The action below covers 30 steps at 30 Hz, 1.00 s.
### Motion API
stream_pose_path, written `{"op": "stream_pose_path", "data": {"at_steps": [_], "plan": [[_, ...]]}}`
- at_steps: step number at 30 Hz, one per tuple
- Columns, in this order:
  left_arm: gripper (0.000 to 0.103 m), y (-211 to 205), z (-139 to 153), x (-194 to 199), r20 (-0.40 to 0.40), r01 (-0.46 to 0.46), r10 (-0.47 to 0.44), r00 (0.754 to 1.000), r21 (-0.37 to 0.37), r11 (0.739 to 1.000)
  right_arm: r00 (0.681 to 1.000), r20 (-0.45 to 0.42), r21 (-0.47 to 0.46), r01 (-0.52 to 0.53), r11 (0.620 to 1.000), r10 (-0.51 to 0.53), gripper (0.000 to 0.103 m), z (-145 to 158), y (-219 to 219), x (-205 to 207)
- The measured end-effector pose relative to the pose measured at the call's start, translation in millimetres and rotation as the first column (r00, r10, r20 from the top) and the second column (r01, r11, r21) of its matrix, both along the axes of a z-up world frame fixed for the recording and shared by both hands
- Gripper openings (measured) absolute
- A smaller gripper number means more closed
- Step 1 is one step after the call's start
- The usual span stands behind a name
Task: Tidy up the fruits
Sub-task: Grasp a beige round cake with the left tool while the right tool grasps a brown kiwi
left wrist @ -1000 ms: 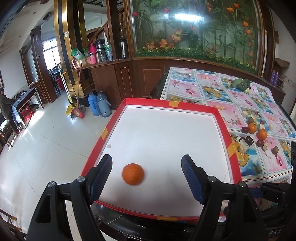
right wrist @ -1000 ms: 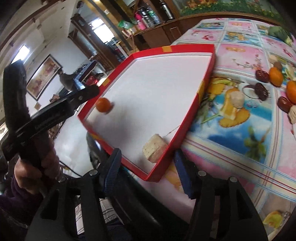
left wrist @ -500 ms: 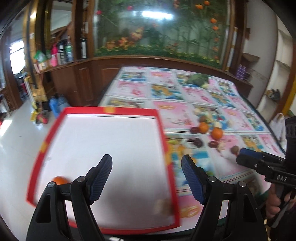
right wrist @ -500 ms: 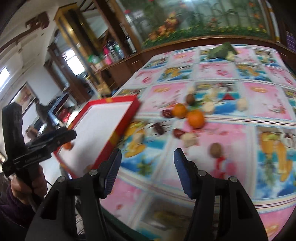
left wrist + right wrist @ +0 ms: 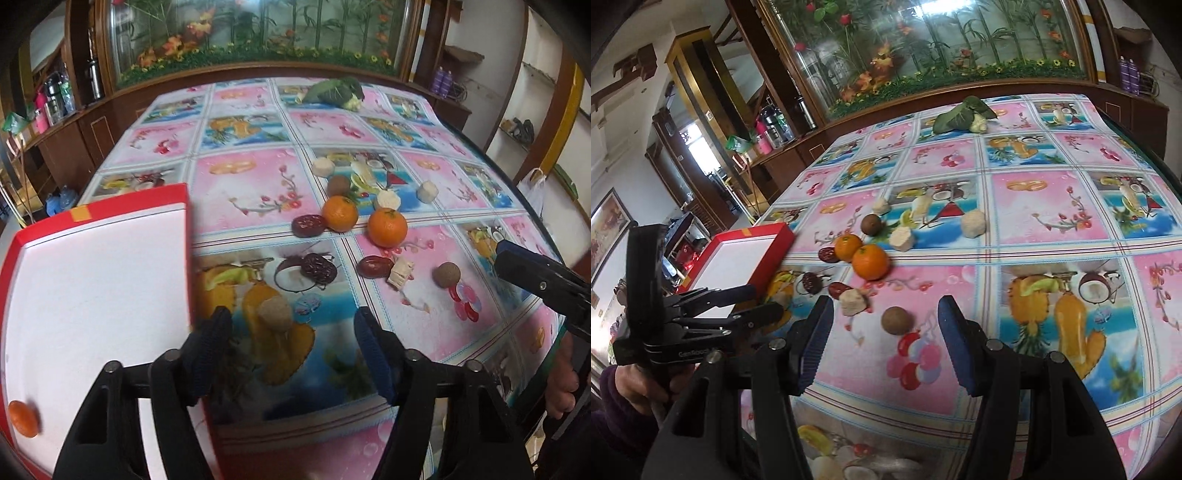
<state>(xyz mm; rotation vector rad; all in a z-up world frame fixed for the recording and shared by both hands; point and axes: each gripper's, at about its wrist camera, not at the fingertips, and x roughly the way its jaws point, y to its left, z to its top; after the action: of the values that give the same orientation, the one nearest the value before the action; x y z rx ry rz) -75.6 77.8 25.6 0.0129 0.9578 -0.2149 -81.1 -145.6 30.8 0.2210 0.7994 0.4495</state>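
Observation:
A white tray with a red rim (image 5: 186, 221) sits at the table's left, with one orange (image 5: 23, 424) in its near corner. My left gripper (image 5: 291, 325) is open just right of the tray, and a tan round piece (image 5: 275, 314) lies on the cloth between its fingers. Two oranges (image 5: 340, 213) (image 5: 387, 227), dark dates (image 5: 317, 266) and pale chunks (image 5: 400, 272) are scattered beyond. My right gripper (image 5: 884, 310) is open, low over the cloth, with a brown round fruit (image 5: 895, 320) between its fingertips. The oranges (image 5: 870, 262) and the tray (image 5: 772, 258) lie ahead and to its left.
A green leafy vegetable (image 5: 334, 92) lies at the table's far end. The patterned tablecloth drops off at the near edge and the right edge. Wooden cabinets and a glass display wall stand behind the table. A hand holds the left gripper (image 5: 757, 302) beside the tray.
Both grippers have swung right, away from the tray and over the loose fruit on the cloth. Both stayed open. The orange still lies in the tray.

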Motion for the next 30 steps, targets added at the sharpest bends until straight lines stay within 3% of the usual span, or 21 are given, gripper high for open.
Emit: {"op": "stream_pose_path", "data": {"at_steps": [2,8,17,22,25,30], "plan": [[0.055,-1.4,-4.0,5.5,-0.019,0.007,-0.007,1.000,-0.011,1.000,1.000,-0.002,0.001,0.004,1.000,-0.004,0.061,-2.4,-3.2,2.1],[0.040,5.1,-12.0,14.2,-0.054,-0.001,0.000,0.999,-0.028,1.000,1.000,-0.013,-0.005,-0.007,1.000,0.007,0.061,-7.2,-4.2,7.6],[0.028,2.9,-12.8,14.9,-0.053,-0.009,0.009,0.999,-0.006,1.000,0.996,-0.062,-0.045,-0.067,0.997,0.064,0.061,-13.5,5.6,12.4],[0.028,-1.6,-12.8,8.0,-0.054,0.001,-0.001,0.999,-0.007,1.000,0.993,-0.099,-0.096,-0.069,0.993,0.060,0.060,-18.7,16.5,18.3],[0.028,0.1,-12.6,5.4,-0.061,-0.008,0.006,0.998,-0.032,0.999,0.992,-0.113,-0.119,-0.069,0.991,0.056,0.054,-20.9,25.6,21.6],[0.029,3.9,-12.5,4.6,-0.068,-0.034,0.031,0.997,-0.041,0.999,0.990,-0.127,-0.187,-0.084,0.979,0.061,0.032,-28.6,41.5,23.8]]}}
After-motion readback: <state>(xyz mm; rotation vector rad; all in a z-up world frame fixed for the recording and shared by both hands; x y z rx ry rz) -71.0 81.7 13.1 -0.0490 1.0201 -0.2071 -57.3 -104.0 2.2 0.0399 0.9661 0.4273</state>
